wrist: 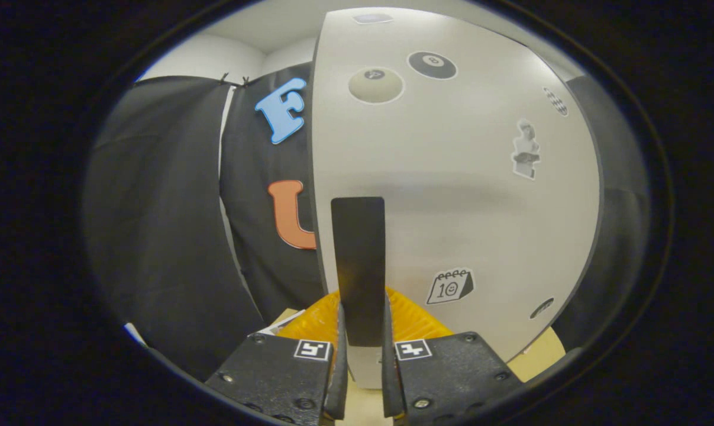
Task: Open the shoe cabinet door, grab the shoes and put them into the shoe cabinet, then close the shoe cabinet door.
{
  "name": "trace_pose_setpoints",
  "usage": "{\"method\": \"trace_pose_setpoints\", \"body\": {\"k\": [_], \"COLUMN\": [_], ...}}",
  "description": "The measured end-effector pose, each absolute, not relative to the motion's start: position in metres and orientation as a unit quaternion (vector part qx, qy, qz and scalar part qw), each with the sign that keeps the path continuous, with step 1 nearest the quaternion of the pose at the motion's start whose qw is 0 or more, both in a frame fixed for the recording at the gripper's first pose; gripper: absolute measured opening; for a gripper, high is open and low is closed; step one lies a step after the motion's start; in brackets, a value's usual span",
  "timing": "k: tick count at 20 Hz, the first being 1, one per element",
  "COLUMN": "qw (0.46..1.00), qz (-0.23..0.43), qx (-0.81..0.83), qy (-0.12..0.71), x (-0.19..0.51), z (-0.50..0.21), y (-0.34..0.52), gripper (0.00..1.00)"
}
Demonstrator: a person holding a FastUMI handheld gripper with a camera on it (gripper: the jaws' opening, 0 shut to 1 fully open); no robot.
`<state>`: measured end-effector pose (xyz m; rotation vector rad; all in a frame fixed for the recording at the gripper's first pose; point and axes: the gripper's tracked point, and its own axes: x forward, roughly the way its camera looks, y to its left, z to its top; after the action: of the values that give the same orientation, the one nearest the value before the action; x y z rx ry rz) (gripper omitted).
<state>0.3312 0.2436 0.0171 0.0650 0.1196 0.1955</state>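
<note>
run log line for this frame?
phase: door handling | gripper: shut on door handle | cabinet door: stickered face ahead | shoes: unseen

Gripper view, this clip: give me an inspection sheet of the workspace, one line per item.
Surface: tan board shows below the door's lower corner.
Job's things: white cabinet door, dark handle standing upright on it near its left edge.
Clutter: stickers on the door, including a calendar sticker; a paper scrap by the fingers.
Grippers: gripper shut on the handle, one finger on each side.
Cables: nothing seen.
Surroundings: black cloth wall to the left of the door.
</note>
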Motion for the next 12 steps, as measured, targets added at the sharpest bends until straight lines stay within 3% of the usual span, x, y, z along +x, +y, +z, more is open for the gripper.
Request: {"method": "trace_pose_setpoints", "body": {"k": [12], "qw": [0.995], "qz": [0.077], "qx": [0.042], "qy": [0.048], "x": [0.170], "z": [0.001], "y": [0.149], "gripper": [0.24]}}
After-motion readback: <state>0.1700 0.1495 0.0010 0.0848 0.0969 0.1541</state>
